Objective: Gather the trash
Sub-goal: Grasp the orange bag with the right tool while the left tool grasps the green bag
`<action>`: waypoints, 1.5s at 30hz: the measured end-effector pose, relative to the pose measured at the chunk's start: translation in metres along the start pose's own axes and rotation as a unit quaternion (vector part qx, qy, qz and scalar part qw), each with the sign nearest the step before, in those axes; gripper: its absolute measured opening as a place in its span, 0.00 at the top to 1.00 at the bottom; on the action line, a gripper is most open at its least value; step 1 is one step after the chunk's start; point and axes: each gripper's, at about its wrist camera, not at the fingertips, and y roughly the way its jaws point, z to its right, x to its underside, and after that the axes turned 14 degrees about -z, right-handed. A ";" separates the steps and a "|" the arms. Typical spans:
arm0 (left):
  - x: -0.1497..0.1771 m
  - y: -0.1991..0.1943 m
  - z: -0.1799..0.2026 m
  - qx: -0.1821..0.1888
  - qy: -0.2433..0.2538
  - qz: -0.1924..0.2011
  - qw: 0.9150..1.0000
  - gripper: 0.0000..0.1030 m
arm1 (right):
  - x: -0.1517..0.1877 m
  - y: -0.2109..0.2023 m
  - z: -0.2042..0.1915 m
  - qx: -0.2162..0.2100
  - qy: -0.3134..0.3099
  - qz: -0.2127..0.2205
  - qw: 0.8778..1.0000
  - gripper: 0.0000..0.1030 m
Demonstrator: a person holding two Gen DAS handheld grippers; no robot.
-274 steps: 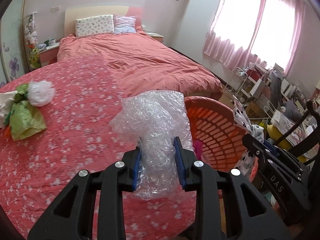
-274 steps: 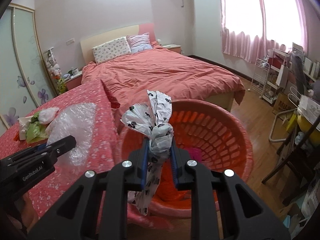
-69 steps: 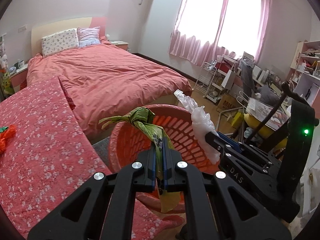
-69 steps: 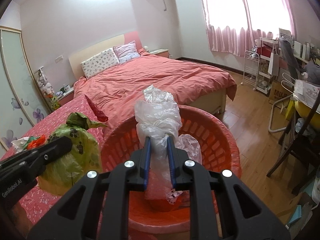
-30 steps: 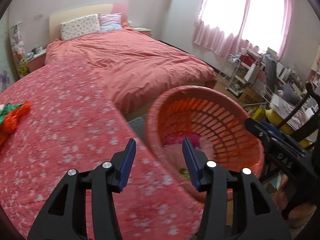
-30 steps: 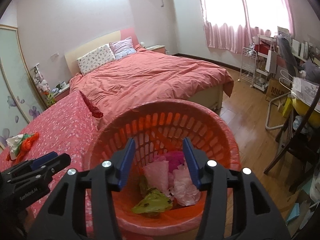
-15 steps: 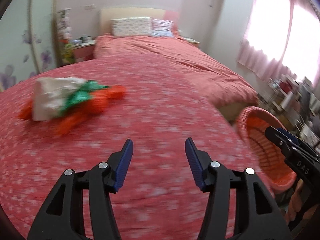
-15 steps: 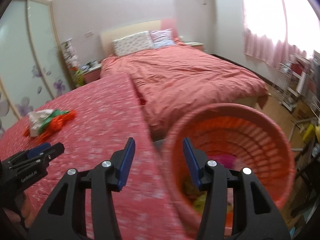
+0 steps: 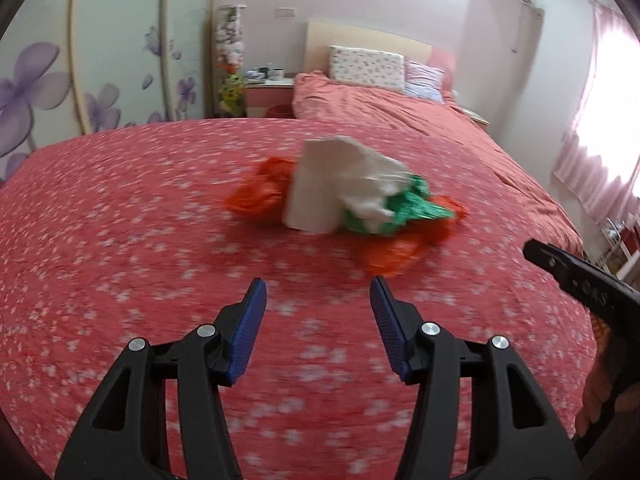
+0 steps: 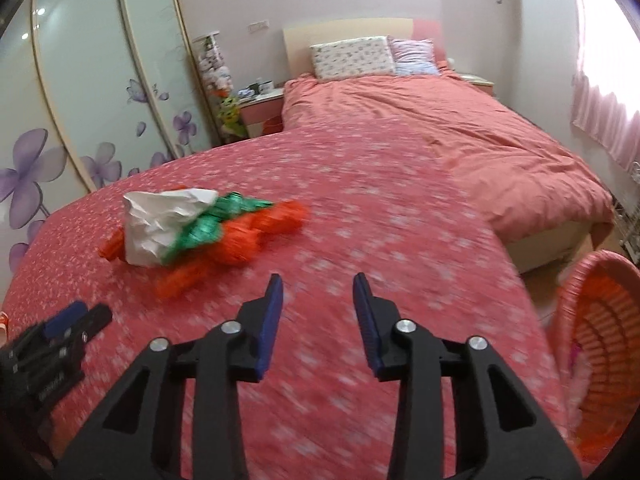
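Note:
A heap of trash lies on the red flowered tablecloth [image 9: 120,240]: a crumpled white paper bag [image 9: 332,192], a green plastic bag [image 9: 404,208] and orange plastic bags [image 9: 260,192]. My left gripper [image 9: 316,300] is open and empty, a short way in front of the heap. In the right wrist view the white bag [image 10: 160,220], green bag [image 10: 204,228] and orange bags [image 10: 248,236] lie to the left of my right gripper [image 10: 316,304], which is open and empty. The orange laundry basket [image 10: 600,352] stands at the far right.
A bed with a pink duvet [image 10: 440,120] and pillows [image 10: 352,56] stands behind the table. A wardrobe with purple flower doors [image 10: 80,100] is on the left. A pink nightstand [image 9: 268,92] stands by the bed. The right gripper's tip [image 9: 580,276] shows in the left wrist view.
Both grippers let go of their bags into the basket and swung left over the table. The trash heap is now closer and more central before the left gripper.

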 end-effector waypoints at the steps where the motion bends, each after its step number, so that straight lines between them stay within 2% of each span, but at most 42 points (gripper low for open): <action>1: -0.001 0.000 -0.006 -0.002 -0.005 0.001 1.000 0.47 | -0.008 0.008 -0.008 -0.003 0.001 -0.004 1.000 0.71; 8: -0.006 0.003 -0.032 -0.001 -0.029 0.001 1.000 0.47 | -0.037 0.043 -0.038 -0.013 0.005 -0.028 1.000 0.71; 17: -0.003 0.007 -0.045 0.001 -0.042 -0.006 0.999 0.47 | -0.040 0.064 -0.068 -0.003 -0.028 -0.045 0.999 0.70; 20: -0.002 0.005 -0.043 0.000 -0.041 -0.004 0.999 0.47 | -0.038 0.066 -0.067 0.002 -0.038 -0.046 0.998 0.78; 23: -0.006 0.003 -0.041 0.000 -0.038 0.000 0.999 0.47 | -0.032 0.060 -0.059 0.009 -0.041 -0.038 0.998 0.87; 25: -0.009 0.002 -0.039 0.003 -0.036 0.004 0.999 0.46 | -0.028 0.055 -0.051 0.015 -0.039 -0.032 0.999 0.90; 27: -0.013 0.000 -0.034 0.009 -0.036 0.009 0.999 0.41 | -0.022 0.047 -0.038 0.023 -0.032 -0.025 0.999 0.90; 34: -0.033 -0.006 -0.006 0.021 -0.013 0.024 0.999 0.41 | -0.004 0.021 0.014 0.054 0.005 -0.003 0.999 0.91; 39: -0.041 -0.004 0.019 0.036 0.004 0.023 0.999 0.41 | 0.005 -0.004 0.044 0.046 0.019 0.013 0.999 0.92; 41: -0.041 -0.003 0.027 0.043 0.012 0.021 0.999 0.41 | 0.008 -0.012 0.052 0.031 0.021 0.019 0.999 0.92; 45: -0.035 0.001 0.044 0.048 0.028 0.015 0.998 0.41 | 0.014 -0.025 0.065 0.029 0.022 0.031 0.999 0.92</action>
